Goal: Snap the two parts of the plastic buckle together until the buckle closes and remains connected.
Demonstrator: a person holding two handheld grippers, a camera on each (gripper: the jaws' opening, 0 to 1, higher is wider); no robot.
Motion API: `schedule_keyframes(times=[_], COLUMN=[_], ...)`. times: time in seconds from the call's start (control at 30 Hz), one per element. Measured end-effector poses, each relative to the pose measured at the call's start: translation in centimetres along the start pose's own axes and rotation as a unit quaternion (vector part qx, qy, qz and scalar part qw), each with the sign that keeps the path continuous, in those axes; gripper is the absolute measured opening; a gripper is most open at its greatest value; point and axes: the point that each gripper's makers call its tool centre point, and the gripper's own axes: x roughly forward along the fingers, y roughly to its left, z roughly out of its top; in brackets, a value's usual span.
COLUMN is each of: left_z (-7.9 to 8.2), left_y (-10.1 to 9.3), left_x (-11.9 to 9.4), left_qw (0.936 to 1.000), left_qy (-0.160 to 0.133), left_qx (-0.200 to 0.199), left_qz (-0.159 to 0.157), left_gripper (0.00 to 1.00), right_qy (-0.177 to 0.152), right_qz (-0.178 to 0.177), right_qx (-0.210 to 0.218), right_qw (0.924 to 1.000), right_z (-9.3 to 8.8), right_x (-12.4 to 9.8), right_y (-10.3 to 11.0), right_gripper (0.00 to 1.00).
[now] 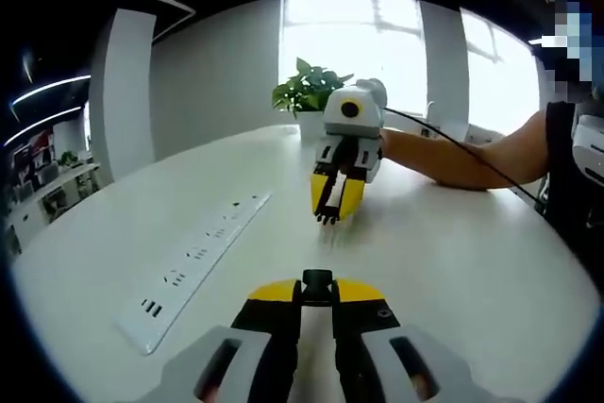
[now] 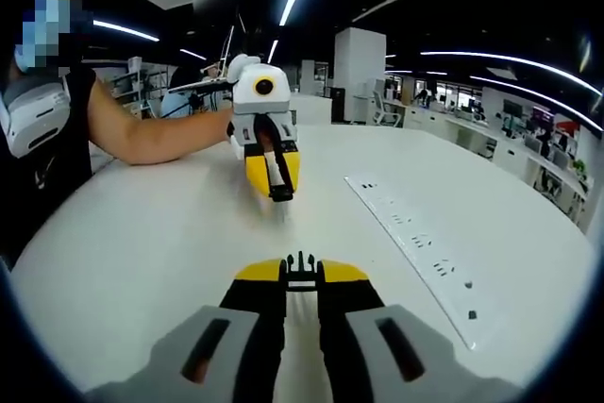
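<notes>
Between the claws, above the white table [image 1: 453,261], the buckle is in two halves, one pinched in each claw, well apart and not yet mated.

Left claw [image 1: 318,292]: jaws pressed nearly together on the socket half [image 1: 318,282], a black block poking out past the yellow tips. Seen from the right gripper view, this claw [image 2: 280,188] comes in tilted tip-down with the dark piece [image 2: 280,192] at its end.

Right claw [image 2: 300,274]: jaws closed on the pronged half [image 2: 300,264], prongs pointing forward toward the other claw. In the left gripper view it [image 1: 330,209] hangs tip-down just over the table, black part [image 1: 327,212] at the tip.

Each half is gripped at its rear, so the mating ends stay free and face each other; probably set up for a straight push along one line. Both claws angle down, so axes likely need levelling before insertion, else prongs could jam on the socket mouth.

Power strip [image 1: 203,257] lies to one side on the table, clear of the path. Plant [image 1: 307,90] sits behind the right claw. Person's forearm [image 1: 453,159] rests low over the table, steadying the hold.
</notes>
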Motion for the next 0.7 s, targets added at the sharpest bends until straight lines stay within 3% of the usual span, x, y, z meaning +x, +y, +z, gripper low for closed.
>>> schedule_keyframes(times=[0.3, 0.5, 0.7], left_z=[0.22, 0.77, 0.11], left_y=[-0.47, -0.21, -0.84], left_x=[-0.37, -0.93, -0.56], left_qw=[1.0000, 1.0000, 1.0000], left_qy=[0.003, -0.009, 0.006], left_qx=[0.003, -0.002, 0.000], left_qz=[-0.004, 0.001, -0.006], left_gripper=[0.11, 0.11, 0.11], right_qy=[0.005, 0.001, -0.002], right_qz=[0.000, -0.006, -0.011], right_qx=[-0.002, 0.000, 0.002], right_qw=[1.0000, 1.0000, 0.9999], right_z=[0.67, 0.82, 0.96], right_x=[0.22, 0.07, -0.02], right_y=[0.47, 0.38, 0.52], right_gripper=[0.11, 0.11, 0.11])
